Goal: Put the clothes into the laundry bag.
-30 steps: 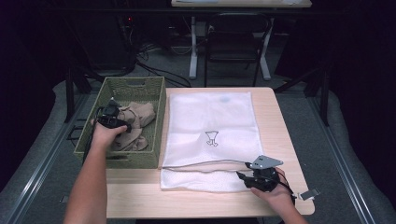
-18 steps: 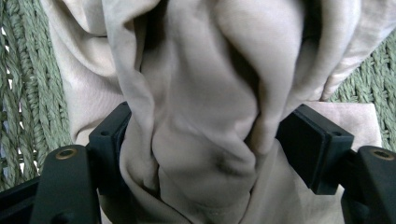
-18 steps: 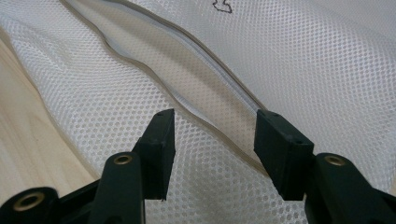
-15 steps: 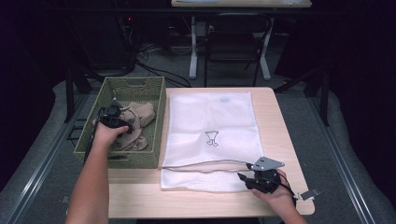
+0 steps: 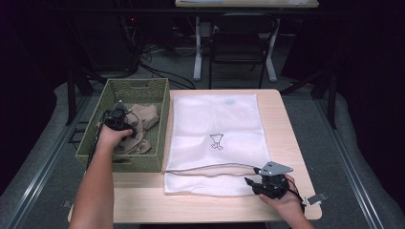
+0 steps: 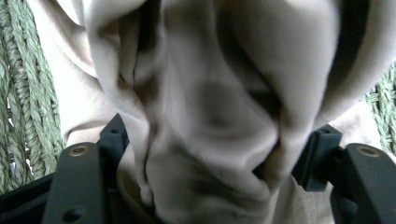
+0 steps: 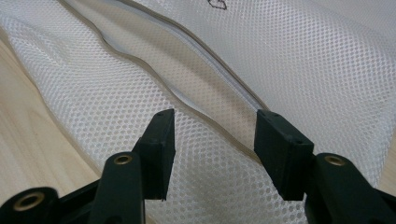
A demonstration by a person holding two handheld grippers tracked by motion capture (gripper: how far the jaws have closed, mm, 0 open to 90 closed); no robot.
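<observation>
Beige cloth (image 5: pixel 144 114) lies crumpled in a green woven basket (image 5: pixel 136 82) on the table's left side. My left gripper (image 5: pixel 127 127) is down in the basket, pushed into the cloth. In the left gripper view the cloth (image 6: pixel 210 93) bulges between the wide-apart jaws of my left gripper (image 6: pixel 217 140), which stands open. A white mesh laundry bag (image 5: pixel 215 124) lies flat mid-table, its zipper edge (image 5: pixel 210 167) partly gaping. My right gripper (image 5: pixel 251 183) rests at the bag's near right corner. It is open, my right gripper (image 7: pixel 212 135) straddling the mesh bag (image 7: pixel 303 56) by the zipper edge (image 7: pixel 205 119).
Bare light wood table (image 5: pixel 200 210) runs along the front edge and a strip (image 5: pixel 286 124) to the right of the bag. A black chair (image 5: pixel 239 43) and desk legs stand beyond the far edge. Dark floor surrounds the table.
Almost nothing has moved. My right gripper has settled slightly lower on the bag's near corner. My left gripper stays in the basket on the cloth.
</observation>
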